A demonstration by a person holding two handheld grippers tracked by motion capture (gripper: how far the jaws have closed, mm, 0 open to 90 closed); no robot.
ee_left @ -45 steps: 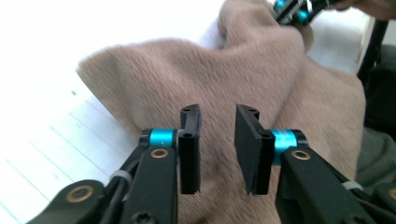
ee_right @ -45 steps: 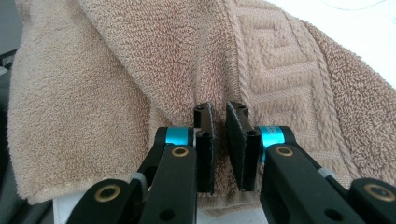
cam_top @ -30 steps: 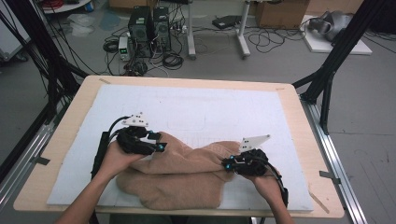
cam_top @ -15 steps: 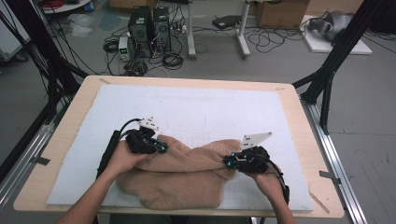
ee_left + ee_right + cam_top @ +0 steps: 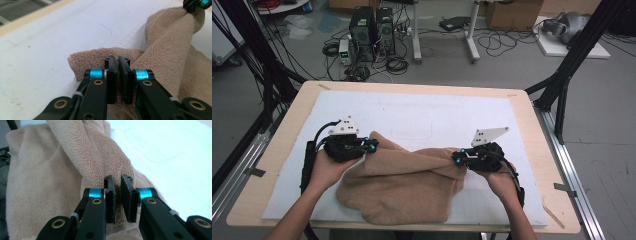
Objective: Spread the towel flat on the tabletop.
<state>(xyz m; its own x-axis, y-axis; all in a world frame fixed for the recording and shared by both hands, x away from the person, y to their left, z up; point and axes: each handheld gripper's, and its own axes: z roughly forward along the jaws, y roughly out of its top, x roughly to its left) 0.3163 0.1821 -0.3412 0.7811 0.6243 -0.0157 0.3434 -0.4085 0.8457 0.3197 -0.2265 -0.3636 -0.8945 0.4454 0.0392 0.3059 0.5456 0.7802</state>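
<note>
Currently, left to right:
Left gripper (image 5: 371, 145): jaws have just been closing and now pinch the left corner of the towel (image 5: 404, 182); in the left gripper view (image 5: 118, 75) a thin fold of pile sits between the pads.
Towel colour: tan, one plain shade.
Towel surface: fuzzy terry loops, seen close in the right gripper view (image 5: 50, 185).
Towel shape: top edge pulled into a taut ridge between both grippers, rumpled body sagging below it.
Towel place: near half of the white mat (image 5: 427, 115), on the wooden table (image 5: 532, 125).
Right gripper (image 5: 455, 158): jaws clamped on the towel's right corner, cloth pinched between the pads (image 5: 117, 197).
</note>
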